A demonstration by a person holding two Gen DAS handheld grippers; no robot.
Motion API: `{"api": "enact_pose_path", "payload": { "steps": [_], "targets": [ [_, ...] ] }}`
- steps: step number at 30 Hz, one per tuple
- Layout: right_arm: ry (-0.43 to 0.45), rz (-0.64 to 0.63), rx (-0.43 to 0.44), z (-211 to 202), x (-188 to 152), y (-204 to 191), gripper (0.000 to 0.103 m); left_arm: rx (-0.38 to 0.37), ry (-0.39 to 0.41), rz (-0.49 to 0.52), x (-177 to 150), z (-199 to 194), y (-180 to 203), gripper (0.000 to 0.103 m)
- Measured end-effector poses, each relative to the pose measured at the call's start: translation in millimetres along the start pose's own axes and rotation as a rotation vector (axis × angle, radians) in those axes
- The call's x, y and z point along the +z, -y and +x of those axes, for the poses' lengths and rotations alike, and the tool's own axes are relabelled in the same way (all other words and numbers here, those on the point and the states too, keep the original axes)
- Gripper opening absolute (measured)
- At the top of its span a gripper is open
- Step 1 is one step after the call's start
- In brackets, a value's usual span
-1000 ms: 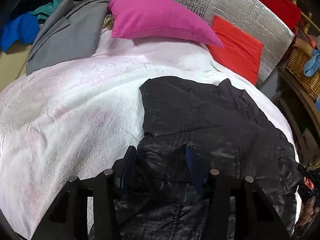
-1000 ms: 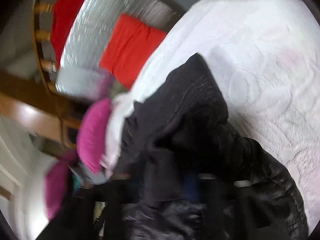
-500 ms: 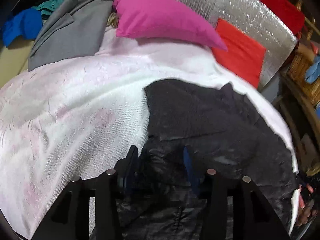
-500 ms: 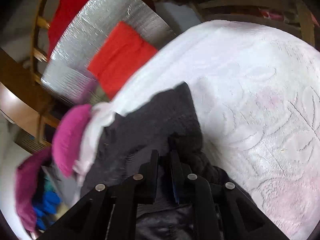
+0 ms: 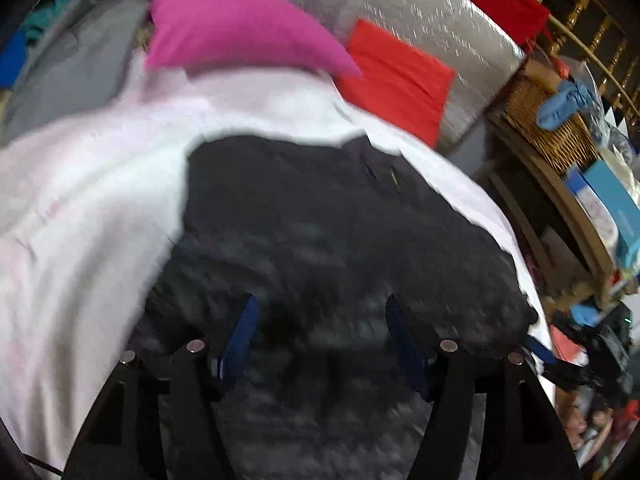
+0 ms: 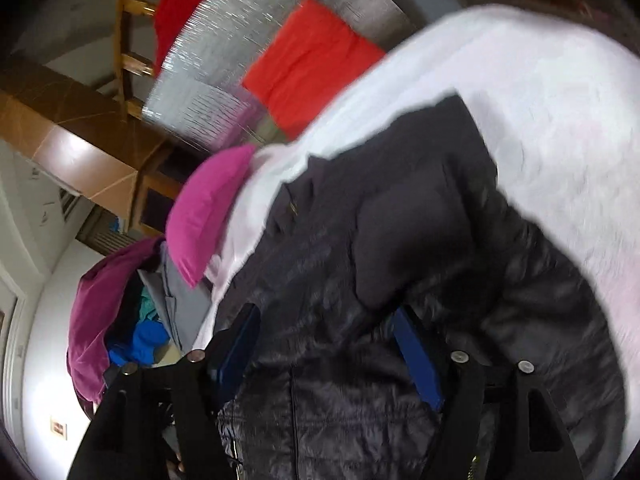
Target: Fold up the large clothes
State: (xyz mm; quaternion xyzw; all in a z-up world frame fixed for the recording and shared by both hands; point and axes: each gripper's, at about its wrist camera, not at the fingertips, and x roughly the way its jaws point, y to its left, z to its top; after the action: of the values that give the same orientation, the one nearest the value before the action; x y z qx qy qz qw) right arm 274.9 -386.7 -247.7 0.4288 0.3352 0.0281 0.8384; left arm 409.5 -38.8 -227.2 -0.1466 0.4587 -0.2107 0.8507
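A black quilted jacket (image 5: 320, 220) lies partly folded on a white bedspread (image 5: 80, 220). In the left wrist view my left gripper (image 5: 322, 332) hangs over the jacket's near part. Its jaws are opening, and the blue pads (image 5: 240, 332) stand wide apart and clear of the cloth. In the right wrist view the jacket (image 6: 400, 240) has a folded-over flap on top. My right gripper (image 6: 328, 348) is just above it with its jaws opening wide. Jacket cloth shows between its fingers, but the pads (image 6: 416, 360) do not press on it. Both views are motion-blurred.
A pink pillow (image 5: 240, 28), a red cushion (image 5: 396, 80) and a silver foil panel (image 5: 420, 12) stand at the bed's head. A grey garment (image 5: 80, 64) lies at the far left. A wicker basket (image 5: 552, 132) sits off the bed's right side. Loose clothes (image 6: 100, 312) are heaped beyond the pillow.
The right gripper was shut on a fold of the jacket and has sprung wide, letting it go. The left jaws have spread too. Both views have shifted and blurred.
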Motion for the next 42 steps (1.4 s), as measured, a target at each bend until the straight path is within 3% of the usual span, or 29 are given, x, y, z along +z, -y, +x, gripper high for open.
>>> {"api": "enact_pose_path", "payload": {
  "steps": [3, 6, 10, 12, 14, 15, 16, 19, 21, 23, 26, 29, 33, 35, 39, 42],
  "targets": [
    [-0.054, 0.063, -0.013, 18.0, -7.9, 8.5, 0.066, -0.065, -0.062, -0.072, -5.2, 9.4, -4.2, 0.067],
    [-0.048, 0.114, -0.063, 32.1, -1.7, 21.3, 0.065, -0.066, -0.090, -0.166, -4.2, 18.2, -18.1, 0.067],
    [-0.029, 0.223, -0.071, 43.7, 4.6, 38.6, 0.066, -0.043, -0.067, -0.258, 3.3, 24.6, -33.9, 0.068],
    [0.001, 0.209, -0.080, 44.4, 9.0, 37.7, 0.065, -0.027, -0.055, -0.272, 7.7, 32.4, -36.4, 0.068],
    [0.031, 0.176, -0.098, 45.4, 13.0, 35.3, 0.056, -0.011, -0.030, -0.268, 11.3, 39.6, -35.7, 0.067],
    [0.030, 0.143, -0.111, 48.2, 14.4, 32.2, 0.039, 0.004, -0.023, -0.265, 13.5, 42.3, -36.2, 0.064],
    [0.028, 0.116, -0.123, 50.4, 15.2, 27.8, 0.036, 0.018, -0.014, -0.262, 15.4, 44.4, -35.3, 0.052],
    [0.076, 0.060, -0.110, 40.0, 15.6, 15.9, 0.030, 0.039, 0.027, -0.215, 19.0, 41.5, -28.2, 0.033],
    [0.132, 0.011, -0.088, 27.7, 16.1, 6.4, 0.029, 0.046, 0.053, -0.155, 19.8, 35.6, -19.1, 0.029],
    [0.142, -0.027, -0.111, 25.8, 16.4, 0.9, 0.029, 0.084, 0.064, -0.101, 20.2, 35.9, -12.8, 0.029],
    [0.060, 0.018, -0.159, 39.1, 16.7, 12.2, 0.029, 0.124, 0.007, -0.108, 19.4, 48.3, -17.3, 0.030],
    [0.000, 0.071, -0.126, 40.4, 20.4, 21.5, 0.033, 0.128, -0.025, -0.115, 18.3, 48.2, -20.5, 0.034],
    [-0.070, 0.047, -0.084, 22.4, 29.3, 19.0, 0.035, 0.089, -0.061, -0.105, 19.3, 38.8, -16.7, 0.054],
    [-0.126, -0.020, -0.078, 14.5, 33.1, 17.3, 0.034, 0.065, -0.067, -0.085, 17.1, 30.7, -16.2, 0.055],
    [-0.084, -0.080, -0.107, -16.8, 40.7, 28.6, 0.035, 0.041, -0.078, -0.001, 7.7, 10.2, -15.9, 0.055],
    [0.009, -0.028, -0.106, -36.2, 49.0, 44.1, 0.035, 0.094, -0.032, 0.039, 2.1, -12.5, -22.4, 0.055]
  ]
}}
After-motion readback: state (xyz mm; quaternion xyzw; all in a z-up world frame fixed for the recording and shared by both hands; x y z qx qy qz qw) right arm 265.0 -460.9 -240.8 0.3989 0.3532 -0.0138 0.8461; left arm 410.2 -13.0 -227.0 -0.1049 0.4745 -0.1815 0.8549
